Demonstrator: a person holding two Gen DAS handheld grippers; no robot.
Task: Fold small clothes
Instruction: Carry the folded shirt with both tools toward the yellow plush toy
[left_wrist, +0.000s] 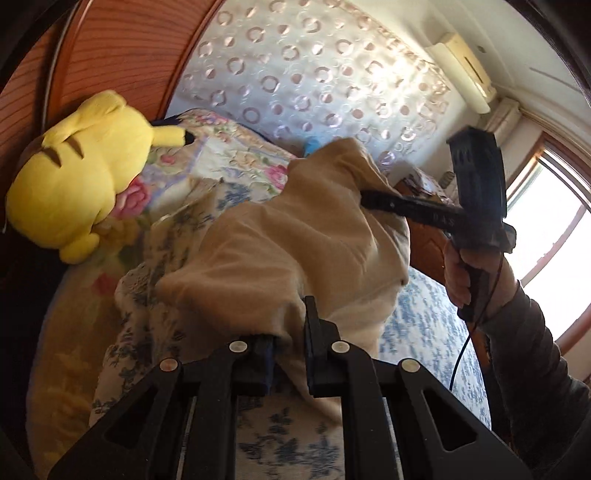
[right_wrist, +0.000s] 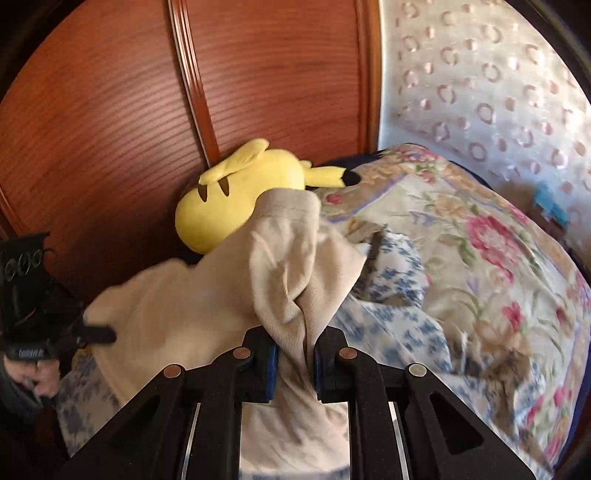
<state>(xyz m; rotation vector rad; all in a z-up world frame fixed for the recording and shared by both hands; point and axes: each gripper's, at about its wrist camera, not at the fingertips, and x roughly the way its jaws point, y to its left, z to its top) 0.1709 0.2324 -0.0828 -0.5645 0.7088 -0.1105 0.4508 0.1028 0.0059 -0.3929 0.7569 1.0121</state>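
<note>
Soft beige cloth garment (left_wrist: 295, 236) lifted mid-frame, left gripper (left_wrist: 288, 354) and right gripper (right_wrist: 295, 363) each clamped on it, yellow plush toy (right_wrist: 236, 199) upper left, floral quilted bedspread (right_wrist: 480, 258) at right

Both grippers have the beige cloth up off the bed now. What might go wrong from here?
1. The cloth is bunched between the right gripper pads, so the fold may come out creased.
2. The left gripper pinches only an edge; it could slip.
3. The hanging cloth may drag the floral sheet or brush the yellow plush.
</note>
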